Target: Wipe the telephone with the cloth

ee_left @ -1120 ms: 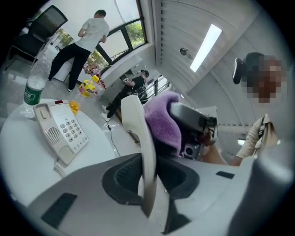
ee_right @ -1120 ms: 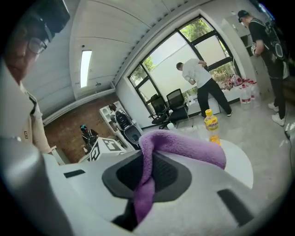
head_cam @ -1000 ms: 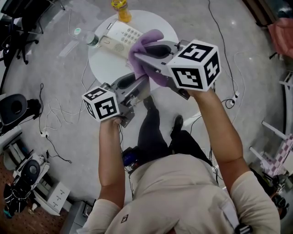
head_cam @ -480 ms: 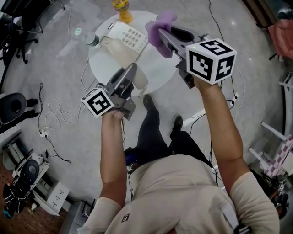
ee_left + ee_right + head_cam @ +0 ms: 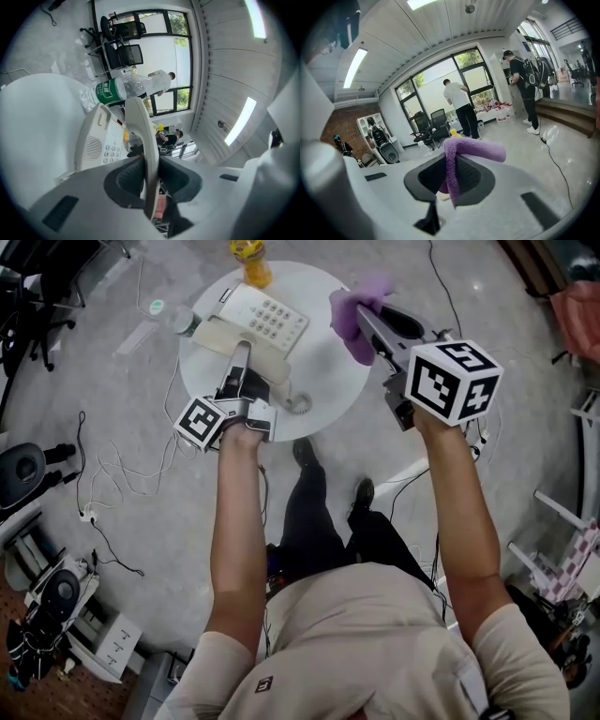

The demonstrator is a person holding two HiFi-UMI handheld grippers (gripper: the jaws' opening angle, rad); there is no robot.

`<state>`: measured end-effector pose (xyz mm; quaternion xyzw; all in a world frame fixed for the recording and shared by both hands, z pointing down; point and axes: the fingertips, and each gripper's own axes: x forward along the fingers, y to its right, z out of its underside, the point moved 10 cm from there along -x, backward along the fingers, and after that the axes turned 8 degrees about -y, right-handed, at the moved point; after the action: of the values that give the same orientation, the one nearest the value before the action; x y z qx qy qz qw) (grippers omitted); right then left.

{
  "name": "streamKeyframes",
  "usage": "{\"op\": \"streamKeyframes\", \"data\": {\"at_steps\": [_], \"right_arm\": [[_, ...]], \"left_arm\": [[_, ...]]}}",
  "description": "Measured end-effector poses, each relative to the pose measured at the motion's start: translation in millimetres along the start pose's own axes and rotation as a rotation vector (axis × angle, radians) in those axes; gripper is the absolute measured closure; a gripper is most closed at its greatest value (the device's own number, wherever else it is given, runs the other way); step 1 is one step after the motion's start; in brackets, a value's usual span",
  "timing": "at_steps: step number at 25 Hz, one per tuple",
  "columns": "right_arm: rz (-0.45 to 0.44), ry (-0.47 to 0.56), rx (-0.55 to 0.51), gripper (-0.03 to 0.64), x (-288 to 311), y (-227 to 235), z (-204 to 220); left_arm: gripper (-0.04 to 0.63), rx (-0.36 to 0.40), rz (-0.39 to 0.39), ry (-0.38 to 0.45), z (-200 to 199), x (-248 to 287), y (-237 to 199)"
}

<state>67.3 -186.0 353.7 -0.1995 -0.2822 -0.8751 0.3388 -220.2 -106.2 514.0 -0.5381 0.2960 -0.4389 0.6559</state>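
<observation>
Purple cloth partly inside right gripper

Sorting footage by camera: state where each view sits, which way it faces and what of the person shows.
Head view: on the person's head, steeply down on the round table; arms, torso, legs show.
Left gripper view: on the left tongs, looking along the handset they clamp towards the telephone; only jaws show.
Right gripper view: on the right tongs, facing windows past the gripped purple cloth.
Shared: head and left views both show telephone and handset.
</observation>
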Motion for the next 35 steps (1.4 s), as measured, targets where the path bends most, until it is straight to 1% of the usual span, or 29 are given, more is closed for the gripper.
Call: {"op": "streamKeyframes", "data": {"at_steps": [8,11,15,19,23,25,30,33,35], "right_arm": [[0.019,-0.069,0.012,0.585,18.7,19.5,24.4],[0.032,-0.101,0.015,0.584,29.9,29.6,34.4],[0.026,-0.143,0.030,0.584,48.8,39.6,48.5],[0.014,-0.167,0.039,0.584,62.0,43.5,56.1],[0.003,-0.188,0.041,0.584,74.6,48.6,61.0],[-0.001,-0.195,0.042,0.584,79.1,51.5,62.8],[-0.010,-0.215,0.041,0.584,83.3,53.2,64.6],[-0.020,-0.236,0.040,0.584,90.1,53.5,70.3],[-0.025,-0.256,0.036,0.583,96.5,52.5,75.6]], "left_arm": [[0.508,-0.033,-0.067,-0.036,-6.6,26.6,-43.0],[0.508,-0.068,-0.052,-0.030,-7.5,34.7,-51.3],[0.508,-0.063,-0.088,-0.034,-9.9,38.7,-64.6],[0.508,-0.104,-0.068,-0.014,-10.5,41.8,-72.9],[0.507,-0.125,-0.054,0.015,-16.1,40.2,-83.9],[0.508,-0.120,-0.064,0.010,-17.5,39.6,-88.6],[0.506,-0.073,-0.089,-0.019,-18.7,39.7,-87.3],[0.506,-0.087,-0.081,-0.027,-17.4,41.4,-89.5],[0.506,-0.079,-0.082,-0.033,-17.3,42.1,-91.6]]}}
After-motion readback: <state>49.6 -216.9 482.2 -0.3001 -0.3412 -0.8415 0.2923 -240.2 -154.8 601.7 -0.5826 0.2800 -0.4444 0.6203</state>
